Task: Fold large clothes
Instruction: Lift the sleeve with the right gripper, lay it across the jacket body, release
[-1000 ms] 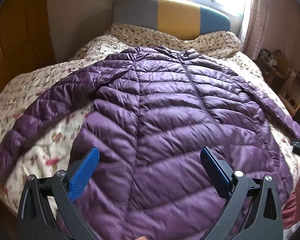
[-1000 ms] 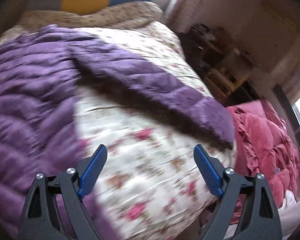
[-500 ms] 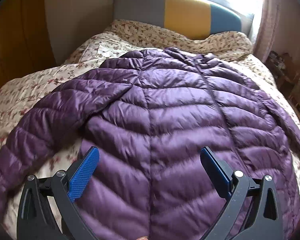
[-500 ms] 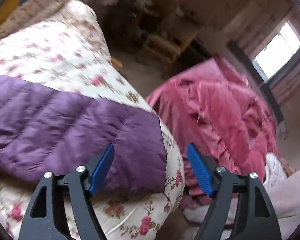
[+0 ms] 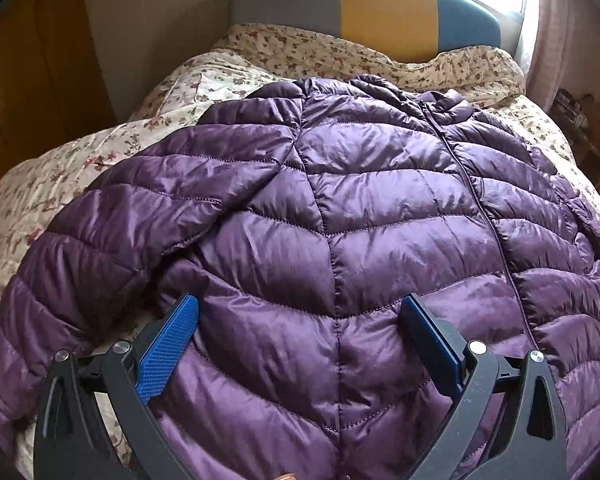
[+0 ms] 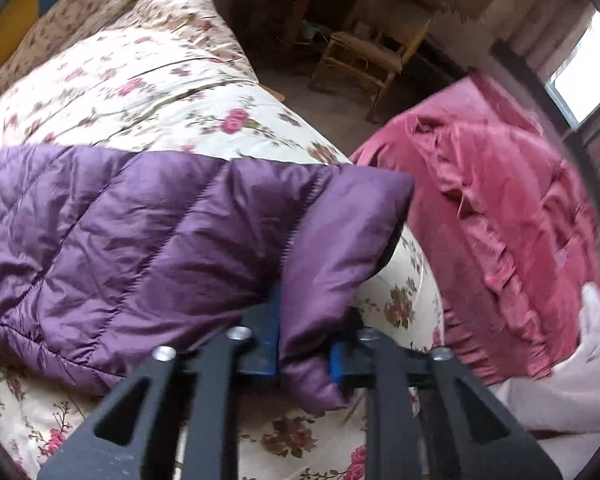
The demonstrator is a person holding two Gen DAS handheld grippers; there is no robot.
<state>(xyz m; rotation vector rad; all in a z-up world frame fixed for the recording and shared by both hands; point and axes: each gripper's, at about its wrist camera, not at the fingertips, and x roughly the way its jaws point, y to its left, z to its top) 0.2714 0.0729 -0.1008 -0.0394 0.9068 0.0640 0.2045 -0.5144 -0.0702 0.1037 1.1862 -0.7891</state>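
On floral quilt, purple jacket

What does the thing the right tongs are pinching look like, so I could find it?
Find the bed's flowery quilt. A shiny purple puffy jacket lies on it, one sleeve reaching the bed's edge. The right tongs have just closed on that sleeve's cuff, beside a pink blanket.

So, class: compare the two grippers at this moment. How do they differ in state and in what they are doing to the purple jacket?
The left gripper is wide open above the jacket's body; the right gripper has just closed, pinching the sleeve cuff. The left holds nothing; the right holds fabric. Both have blue pads and black frames.
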